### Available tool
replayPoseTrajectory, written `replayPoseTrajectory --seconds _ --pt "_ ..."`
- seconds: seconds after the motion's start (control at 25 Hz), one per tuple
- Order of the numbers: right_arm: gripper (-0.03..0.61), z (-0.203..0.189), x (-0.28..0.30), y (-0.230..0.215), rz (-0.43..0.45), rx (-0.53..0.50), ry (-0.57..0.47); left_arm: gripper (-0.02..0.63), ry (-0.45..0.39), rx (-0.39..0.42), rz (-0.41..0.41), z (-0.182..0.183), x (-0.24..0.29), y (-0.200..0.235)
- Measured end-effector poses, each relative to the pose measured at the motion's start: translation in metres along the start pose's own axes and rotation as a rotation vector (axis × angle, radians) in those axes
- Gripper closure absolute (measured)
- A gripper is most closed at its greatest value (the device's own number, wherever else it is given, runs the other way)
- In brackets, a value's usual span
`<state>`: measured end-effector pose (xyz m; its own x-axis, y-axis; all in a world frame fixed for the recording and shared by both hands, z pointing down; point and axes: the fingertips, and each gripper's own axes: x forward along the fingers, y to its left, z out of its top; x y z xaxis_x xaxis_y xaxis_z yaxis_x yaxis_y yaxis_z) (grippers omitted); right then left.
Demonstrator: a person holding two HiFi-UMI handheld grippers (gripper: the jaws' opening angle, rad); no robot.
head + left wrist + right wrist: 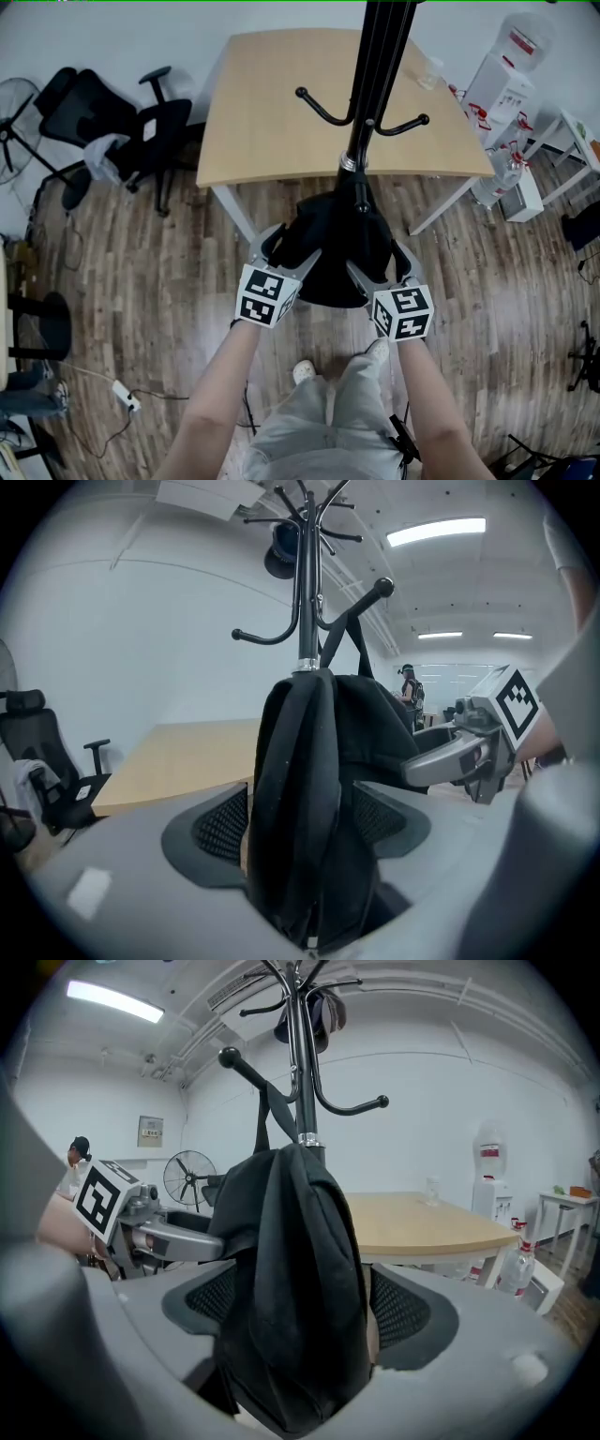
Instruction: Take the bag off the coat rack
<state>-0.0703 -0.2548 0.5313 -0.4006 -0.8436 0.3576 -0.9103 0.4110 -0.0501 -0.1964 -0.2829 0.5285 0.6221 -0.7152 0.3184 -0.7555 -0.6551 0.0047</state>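
Bag point(333, 248) hangs by strap point(342, 639) from coat rack point(375, 84) hook point(380, 590). Left gripper point(286, 248), right gripper point(382, 262) spread, straddling bag sides — pads not yet pinching. Clamp both firmly, then lift — strap must clear upturned hook tip.

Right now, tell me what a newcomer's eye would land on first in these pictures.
The black bag at the centre, hanging by its strap from a hook of the dark coat rack. The left gripper and right gripper flank it, each with a fold of the bag between open jaws. Behind the rack stands a pale wooden table.
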Motion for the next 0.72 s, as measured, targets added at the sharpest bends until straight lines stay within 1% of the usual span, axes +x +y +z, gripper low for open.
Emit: replayPoseTrajectory --seconds 0.16,0.32,0.36,0.48,0.56,0.64,0.68,0.72 --pt "0.156 -0.012 0.011 -0.005 -0.036 -0.023 0.041 0.295 0.024 0.015 0.001 -0.005 0.012 0.004" --pt "0.197 -0.017 0.017 -0.013 -0.044 -0.016 0.045 0.293 0.037 0.036 -0.008 -0.007 0.020 0.009" --pt "0.215 -0.017 0.018 -0.014 -0.042 -0.013 0.045 0.293 0.039 0.040 -0.013 -0.007 0.021 0.010" --pt "0.298 -0.018 0.020 -0.018 -0.047 -0.018 0.053 0.298 0.054 0.034 -0.029 -0.009 0.025 0.011" --pt "0.352 -0.019 0.021 -0.022 -0.057 -0.018 0.059 0.326 0.066 0.027 -0.033 -0.012 0.028 0.010" --pt "0.415 -0.019 0.022 -0.027 -0.064 -0.005 0.062 0.383 0.065 0.015 -0.025 -0.012 0.029 0.011" --pt "0.437 -0.019 0.022 -0.028 -0.063 -0.002 0.063 0.421 0.058 -0.004 -0.019 -0.012 0.029 0.012" --pt "0.451 -0.019 0.022 -0.029 -0.060 -0.003 0.066 0.439 0.045 -0.033 -0.017 -0.011 0.029 0.014"
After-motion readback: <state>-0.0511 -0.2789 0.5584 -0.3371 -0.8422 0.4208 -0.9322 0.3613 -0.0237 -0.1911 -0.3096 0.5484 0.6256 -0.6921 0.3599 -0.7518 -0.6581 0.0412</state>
